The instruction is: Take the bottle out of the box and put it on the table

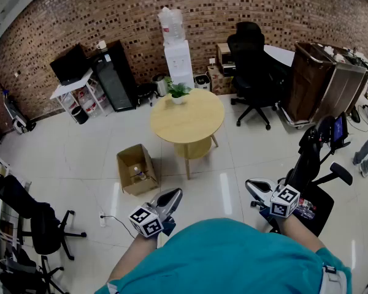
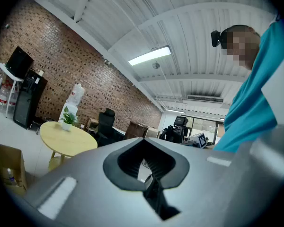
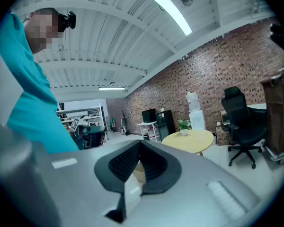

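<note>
- You are wearing a loose, plain teal shirt (image 1: 233, 256) with short sleeves.
- You are wearing a small black camera (image 2: 216, 38) on your head.
- Your left gripper (image 1: 172, 196) and right gripper (image 1: 253, 187) are showing smooth grey shells, tapering to rounded tips.
- Each is carrying a white cube (image 1: 145, 221) printed with black square markers.
- Black ribbed pads (image 3: 123, 163) are lining the inner faces of the jaws on both grippers.

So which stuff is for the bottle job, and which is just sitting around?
For the job: bottle, cardboard box it lies in, round table.
Just sitting around: potted plant, water dispenser, black office chair.
</note>
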Tool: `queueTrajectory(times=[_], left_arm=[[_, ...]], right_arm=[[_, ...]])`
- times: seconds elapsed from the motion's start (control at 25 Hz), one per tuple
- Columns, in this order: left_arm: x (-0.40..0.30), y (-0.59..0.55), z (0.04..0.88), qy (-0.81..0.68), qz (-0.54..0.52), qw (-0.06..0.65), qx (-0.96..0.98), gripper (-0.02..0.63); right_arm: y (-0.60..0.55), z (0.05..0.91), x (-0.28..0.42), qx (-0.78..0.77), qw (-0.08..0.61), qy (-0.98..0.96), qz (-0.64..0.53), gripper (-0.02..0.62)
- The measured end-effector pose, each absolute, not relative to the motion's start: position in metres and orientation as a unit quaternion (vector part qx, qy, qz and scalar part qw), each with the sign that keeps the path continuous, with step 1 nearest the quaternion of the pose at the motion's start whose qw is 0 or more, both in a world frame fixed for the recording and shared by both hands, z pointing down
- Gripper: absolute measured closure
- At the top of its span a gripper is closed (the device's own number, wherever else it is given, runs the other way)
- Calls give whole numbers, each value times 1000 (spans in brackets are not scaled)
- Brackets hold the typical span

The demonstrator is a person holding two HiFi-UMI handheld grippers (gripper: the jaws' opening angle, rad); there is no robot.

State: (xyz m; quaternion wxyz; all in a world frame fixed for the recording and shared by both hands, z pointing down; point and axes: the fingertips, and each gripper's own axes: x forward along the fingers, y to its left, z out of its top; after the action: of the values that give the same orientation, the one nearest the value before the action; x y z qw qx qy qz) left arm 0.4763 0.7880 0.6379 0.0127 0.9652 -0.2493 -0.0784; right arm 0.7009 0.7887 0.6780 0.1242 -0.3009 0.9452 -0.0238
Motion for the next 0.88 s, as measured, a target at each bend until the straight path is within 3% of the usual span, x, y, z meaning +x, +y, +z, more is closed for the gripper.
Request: queueTrajectory(times=[0.48,0.88], left_arm=[[551,786,673,-250,-56,25,966,606],[513,743,664,-229,-67,35,970,606]], right_arm=[[786,700,749,-272,121,955,-16,594],[751,699,712,-294,115,948,-34,592]])
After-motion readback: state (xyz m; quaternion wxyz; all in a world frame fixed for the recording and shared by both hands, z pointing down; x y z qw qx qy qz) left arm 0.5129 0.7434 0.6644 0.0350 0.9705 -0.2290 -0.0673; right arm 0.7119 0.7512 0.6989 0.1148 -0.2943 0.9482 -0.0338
